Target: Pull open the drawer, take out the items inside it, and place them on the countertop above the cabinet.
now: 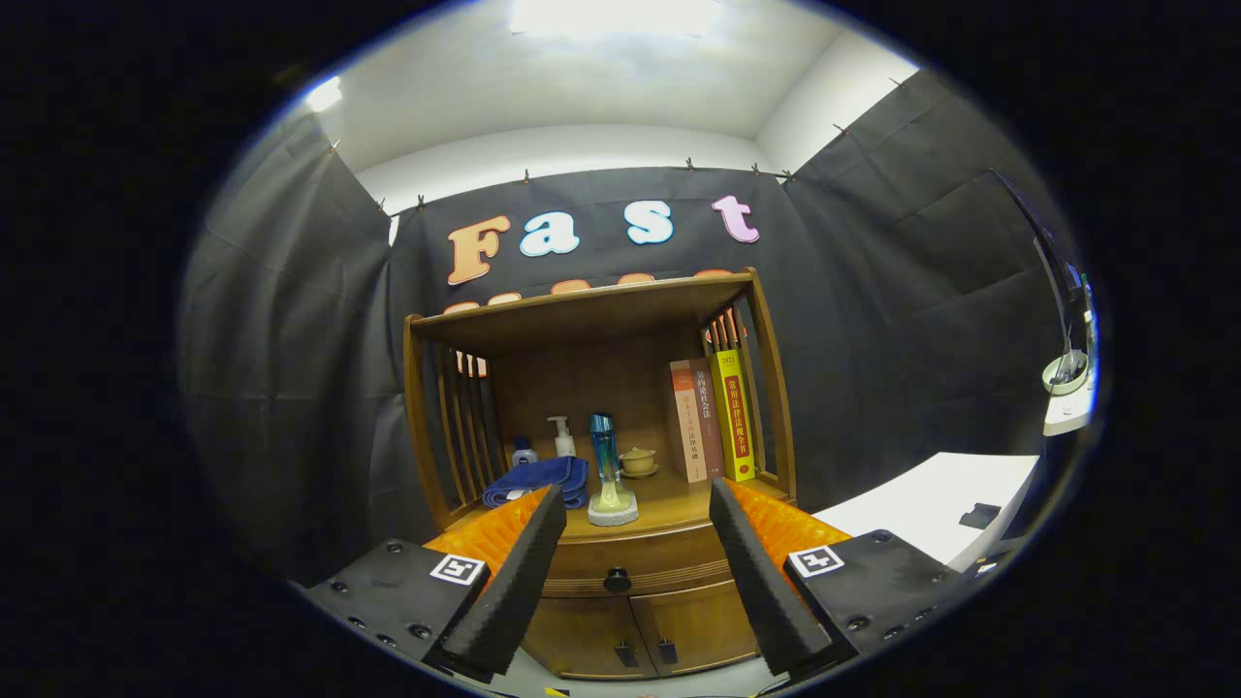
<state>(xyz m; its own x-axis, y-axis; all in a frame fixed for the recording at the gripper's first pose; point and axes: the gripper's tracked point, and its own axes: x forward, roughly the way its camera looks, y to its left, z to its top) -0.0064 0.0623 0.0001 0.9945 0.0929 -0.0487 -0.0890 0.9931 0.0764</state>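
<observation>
One small round knob (617, 580) is the closed drawer's (630, 557) stiff handhold; the gripper (637, 502) gapes wide, empty, short of it.

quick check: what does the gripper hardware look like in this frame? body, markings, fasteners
The gripper has two long wedge-shaped fingers, their inner faces textured like foam and their outer sides ribbed. Each finger is mounted on a black block with round screw heads and a square black-and-white fiducial tag on top. No cables can be made out.

Two upright books (711, 419) stand beside a small lidded cup (638, 461).
</observation>
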